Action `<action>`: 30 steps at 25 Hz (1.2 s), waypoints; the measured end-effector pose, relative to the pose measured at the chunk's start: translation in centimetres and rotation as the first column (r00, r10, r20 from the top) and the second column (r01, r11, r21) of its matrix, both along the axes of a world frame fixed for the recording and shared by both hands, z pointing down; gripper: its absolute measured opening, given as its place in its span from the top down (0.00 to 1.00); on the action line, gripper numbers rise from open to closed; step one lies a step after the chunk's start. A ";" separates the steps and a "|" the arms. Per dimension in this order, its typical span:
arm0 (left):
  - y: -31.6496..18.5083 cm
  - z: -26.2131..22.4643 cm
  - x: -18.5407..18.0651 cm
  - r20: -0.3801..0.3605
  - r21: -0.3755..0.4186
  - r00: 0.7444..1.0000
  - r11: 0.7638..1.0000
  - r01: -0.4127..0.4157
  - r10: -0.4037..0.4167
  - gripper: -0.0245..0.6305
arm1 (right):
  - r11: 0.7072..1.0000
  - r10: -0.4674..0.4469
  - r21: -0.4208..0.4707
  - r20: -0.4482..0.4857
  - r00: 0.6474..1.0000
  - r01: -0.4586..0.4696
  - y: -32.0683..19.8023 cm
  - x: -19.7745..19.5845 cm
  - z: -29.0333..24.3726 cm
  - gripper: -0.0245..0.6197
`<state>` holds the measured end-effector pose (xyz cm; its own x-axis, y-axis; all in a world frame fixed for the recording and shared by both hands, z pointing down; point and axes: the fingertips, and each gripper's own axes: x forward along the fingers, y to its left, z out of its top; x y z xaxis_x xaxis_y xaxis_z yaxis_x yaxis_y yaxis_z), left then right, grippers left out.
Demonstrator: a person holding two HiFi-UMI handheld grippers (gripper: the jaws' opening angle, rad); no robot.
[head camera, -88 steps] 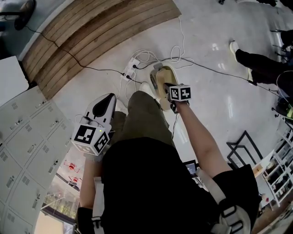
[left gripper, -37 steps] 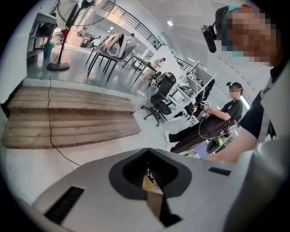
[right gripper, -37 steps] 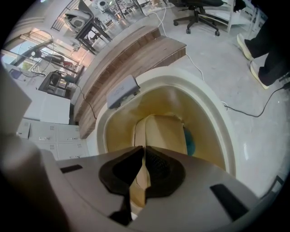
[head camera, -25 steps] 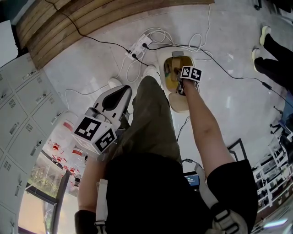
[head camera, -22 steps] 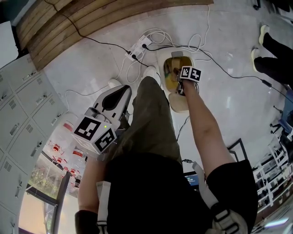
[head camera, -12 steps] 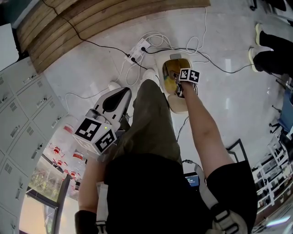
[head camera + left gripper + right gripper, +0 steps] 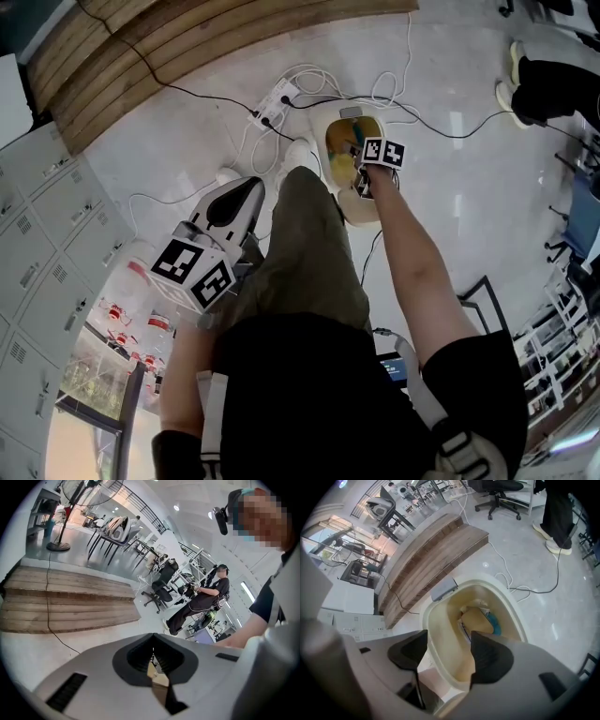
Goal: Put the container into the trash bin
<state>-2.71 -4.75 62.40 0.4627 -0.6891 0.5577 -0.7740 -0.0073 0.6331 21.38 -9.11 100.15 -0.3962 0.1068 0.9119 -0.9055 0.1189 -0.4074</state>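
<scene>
Lying at the bottom of the trash bin (image 7: 443, 634), toward its far end, the container (image 7: 477, 620) shows as a tan, rounded shape with a smooth, dull surface, its near part hidden behind the right gripper's own jaw. A teal item (image 7: 495, 624) sits just beside it against the bin's right wall, and what it is cannot be made out. The bin is a cream oval tub with a thick pale rim and a grey tab (image 7: 444, 588) at its far edge, and it stands open on the pale glossy floor (image 7: 187, 150). The right gripper (image 7: 449, 644) hangs over the bin's near rim pointing steeply down. Its jaws are spreading wide and grasp nothing; only the bin's inner wall shows between them. The left gripper (image 7: 152, 656) is held off to the side, clear of the bin, with its jaws closed together on nothing. By count: one container, one teal item, one trash bin, two grippers. One white power strip (image 7: 274, 101) lies on the floor beyond the bin's far end.
</scene>
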 end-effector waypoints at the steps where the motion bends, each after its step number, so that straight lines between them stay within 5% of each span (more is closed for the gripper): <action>1: 0.1 -0.2 -0.1 -0.001 0.004 1.000 1.000 -0.002 0.002 0.95 | 1.000 0.001 0.005 0.001 1.000 -0.001 -0.1 -0.1 -0.5 0.50; 5: 0.4 -1.1 -0.1 -0.009 0.015 1.000 1.000 -0.009 0.010 0.95 | 1.000 -0.004 0.031 0.016 1.000 0.004 -0.5 -0.6 -2.8 0.58; 9: 0.8 -1.9 -0.2 -0.011 0.027 1.000 0.999 -0.023 0.023 0.95 | 0.996 -0.029 0.088 -0.008 1.000 0.030 -0.7 -0.7 -5.1 0.90; 19: 1.6 -4.8 -0.2 -0.009 0.094 0.999 0.995 -0.041 0.042 0.95 | 0.985 -0.074 0.164 0.110 0.991 0.055 1.4 -4.2 -13.0 0.94; 30: 2.9 -9.5 -0.3 -0.045 0.204 0.996 0.977 -0.068 0.079 0.95 | 0.954 -0.052 0.297 0.262 0.964 -0.030 2.1 -6.7 -25.3 0.94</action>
